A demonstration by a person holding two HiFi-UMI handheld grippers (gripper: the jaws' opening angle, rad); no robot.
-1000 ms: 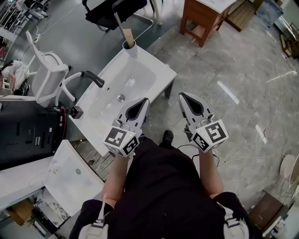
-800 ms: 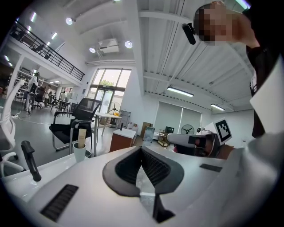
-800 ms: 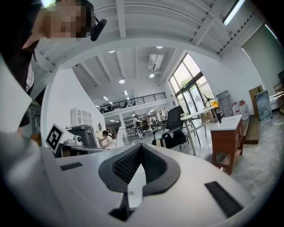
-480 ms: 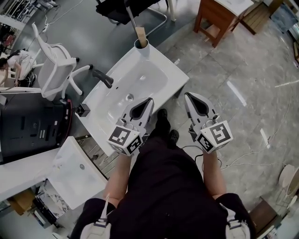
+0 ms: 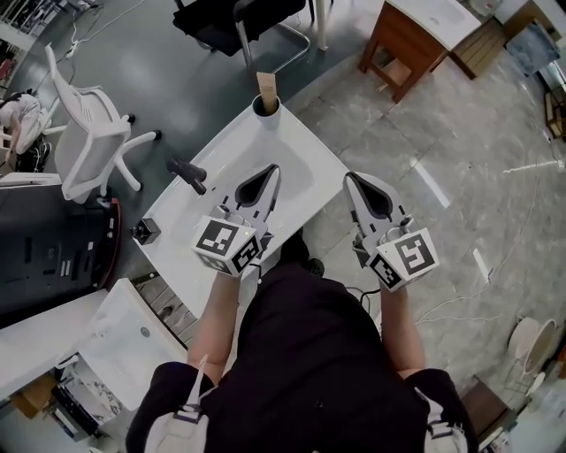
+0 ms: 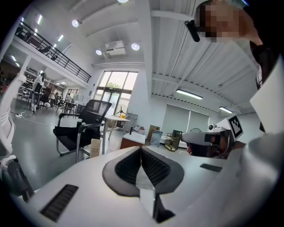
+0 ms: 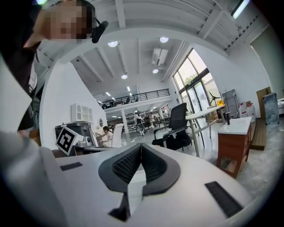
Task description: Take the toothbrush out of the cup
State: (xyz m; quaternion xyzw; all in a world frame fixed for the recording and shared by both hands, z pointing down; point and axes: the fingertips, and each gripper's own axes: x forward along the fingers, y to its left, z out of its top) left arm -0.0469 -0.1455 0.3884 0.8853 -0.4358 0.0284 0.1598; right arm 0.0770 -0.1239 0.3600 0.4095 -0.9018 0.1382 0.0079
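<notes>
A white cup [image 5: 265, 107] stands at the far corner of a white sink [image 5: 309, 145]. A beige toothbrush pack [image 5: 267, 87] sticks upright out of the cup. My left gripper [image 5: 271, 168] hovers over the basin, short of the cup, jaws shut and empty. My right gripper [image 5: 348, 178] is beside the sink's right edge, over the floor, also shut on nothing. In the left gripper view the toothbrush pack [image 6: 94, 147] shows ahead to the left of the left gripper [image 6: 141, 148]. In the right gripper view the right gripper [image 7: 141, 145] has its jaws closed together.
A black faucet [image 5: 187, 170] rises at the sink's left side. A white chair [image 5: 84, 133] and a black office chair [image 5: 239, 18] stand beyond it. A wooden table [image 5: 407, 35] is at the upper right. A second white basin [image 5: 133, 341] lies at the lower left.
The person has stepped up to the sink. Both grippers moved forward toward the cup, and the left one now hangs over the basin. The jaws stayed shut.
</notes>
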